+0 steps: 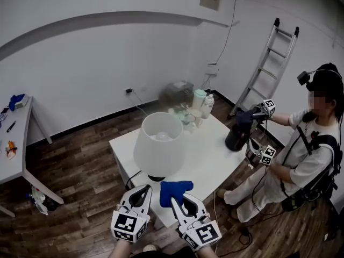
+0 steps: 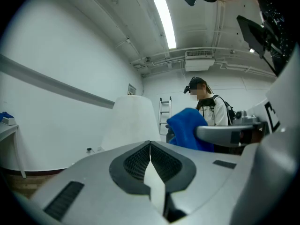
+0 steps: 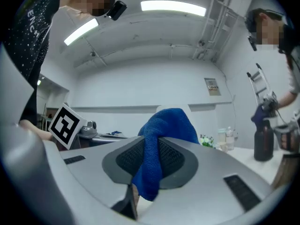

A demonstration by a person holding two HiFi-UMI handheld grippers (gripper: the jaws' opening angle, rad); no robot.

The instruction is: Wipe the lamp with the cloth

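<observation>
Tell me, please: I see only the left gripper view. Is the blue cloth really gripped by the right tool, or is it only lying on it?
Observer: It is gripped. In the right gripper view the right tool is shut on the cloth, which hangs out between its jaws.
Operator: Where does the lamp stand? I see only its shade.
Observer: The lamp stands on a white table, near its front edge. In the head view the cloth is low, beside the base.

You had the white table (image 1: 215,160) on the wood floor (image 1: 80,171). The lamp (image 1: 159,147) stood near its front edge, pale bottles (image 1: 203,102) clustered at the far corner, and a dark bottle (image 1: 236,136) at the right edge.
</observation>
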